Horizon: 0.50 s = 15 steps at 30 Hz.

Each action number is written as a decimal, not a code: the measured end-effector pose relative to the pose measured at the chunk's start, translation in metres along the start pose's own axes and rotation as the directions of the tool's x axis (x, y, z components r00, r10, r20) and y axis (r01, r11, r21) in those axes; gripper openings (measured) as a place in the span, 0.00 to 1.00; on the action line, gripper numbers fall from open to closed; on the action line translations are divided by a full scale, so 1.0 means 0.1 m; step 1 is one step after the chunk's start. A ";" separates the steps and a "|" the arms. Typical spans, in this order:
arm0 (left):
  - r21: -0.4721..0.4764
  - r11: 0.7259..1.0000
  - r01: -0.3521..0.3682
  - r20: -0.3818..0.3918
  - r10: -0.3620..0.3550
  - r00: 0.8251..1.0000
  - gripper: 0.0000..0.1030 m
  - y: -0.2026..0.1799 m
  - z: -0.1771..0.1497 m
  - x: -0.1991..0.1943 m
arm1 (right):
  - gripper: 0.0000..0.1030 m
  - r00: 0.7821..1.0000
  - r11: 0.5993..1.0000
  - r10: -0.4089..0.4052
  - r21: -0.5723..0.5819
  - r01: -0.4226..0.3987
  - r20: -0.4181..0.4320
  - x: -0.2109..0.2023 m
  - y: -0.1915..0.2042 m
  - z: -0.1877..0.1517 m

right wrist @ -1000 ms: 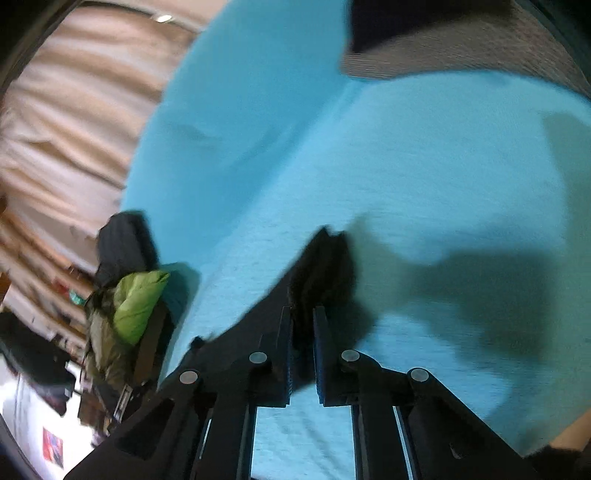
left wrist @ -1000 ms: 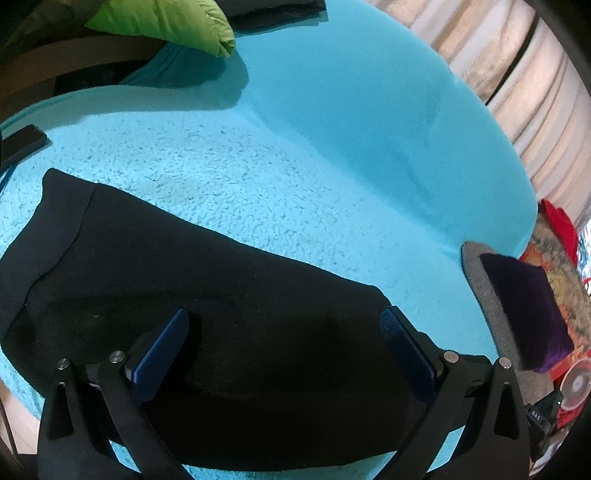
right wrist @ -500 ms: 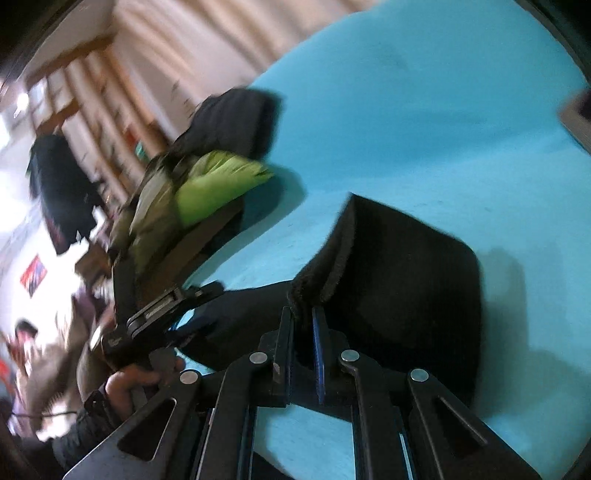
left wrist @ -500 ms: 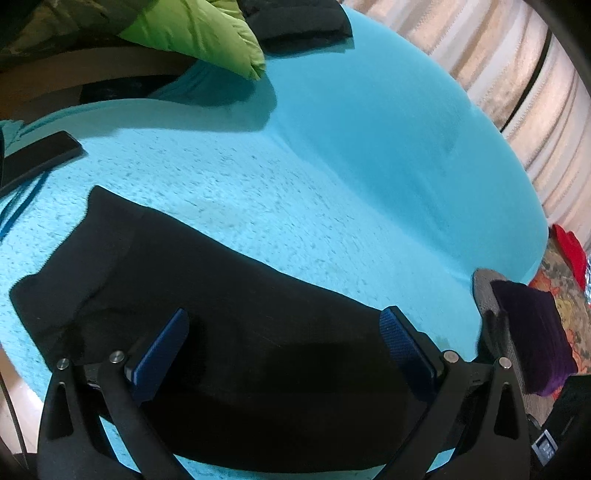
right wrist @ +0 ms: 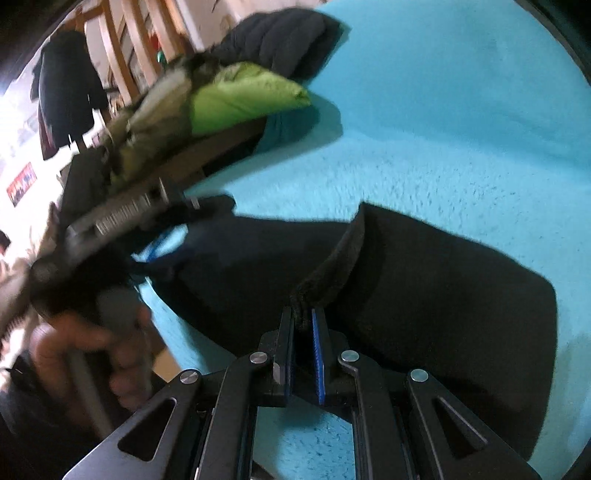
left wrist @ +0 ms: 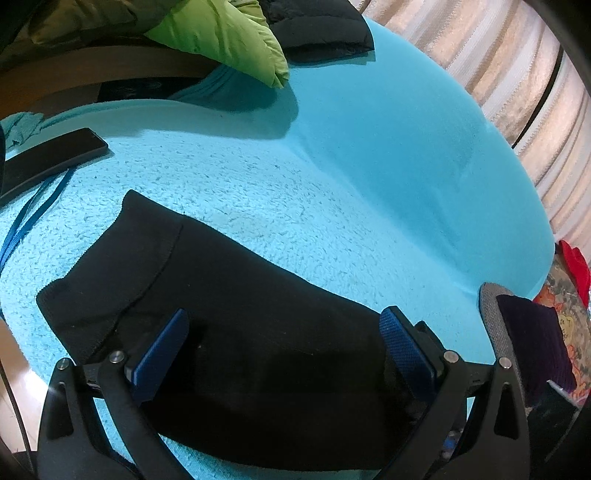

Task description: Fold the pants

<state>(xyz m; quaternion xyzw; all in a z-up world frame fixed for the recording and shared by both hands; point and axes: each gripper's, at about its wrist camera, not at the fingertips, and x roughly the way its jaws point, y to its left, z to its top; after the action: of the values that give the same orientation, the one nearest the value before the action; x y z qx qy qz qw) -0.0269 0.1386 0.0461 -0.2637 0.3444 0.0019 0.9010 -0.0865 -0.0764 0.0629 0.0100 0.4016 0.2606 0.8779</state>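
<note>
- A bed (left wrist: 369,147) covered in a fuzzy turquoise blanket fills most of both views; striped curtains (left wrist: 517,85) hang along its far side.
- At the head end, a lime-green puffy jacket (left wrist: 221,33) lies beside a dark bundle of clothing (left wrist: 317,33).
- A black phone (left wrist: 48,158) lies on the blanket near the edge, with a blue strap (left wrist: 29,218) trailing just beside it.
- A grey-edged cushion with a dark purple cover (left wrist: 524,339) sits off the bed's corner.
- The black pants (left wrist: 240,314) lie on the blanket, partly folded, one layer doubled over the other.
- My left hand-held gripper (left wrist: 284,354) hovers over the pants with its blue pads spread wide, holding nothing.
- My right hand-held gripper (right wrist: 303,339) is pressed together, pinching the ribbed hem of the pants and lifting that edge off the blanket.
</note>
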 end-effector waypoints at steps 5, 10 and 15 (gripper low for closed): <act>0.011 1.000 0.000 0.003 0.000 1.000 1.00 -0.03 -0.01 0.00 | 0.15 0.999 0.999 0.041 -0.007 -0.041 -0.011 0.03 -0.03 -0.03; 0.015 0.999 0.038 0.011 -0.038 0.999 1.00 -0.10 -0.03 -0.01 | 0.29 0.991 0.991 0.130 -0.013 -0.130 0.019 -0.09 0.01 -0.06; 0.116 0.962 0.247 0.003 -0.249 0.968 1.00 -0.38 -0.09 -0.10 | 0.34 0.984 0.994 0.110 -0.024 -0.107 0.140 -0.72 -0.23 -0.25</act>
<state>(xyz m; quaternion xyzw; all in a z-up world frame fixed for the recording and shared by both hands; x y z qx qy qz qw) -0.0333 0.1033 0.0645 -0.2524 0.3004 -0.1286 0.9108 -0.1328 -0.1340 0.0910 0.0433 0.3354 0.3098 0.8886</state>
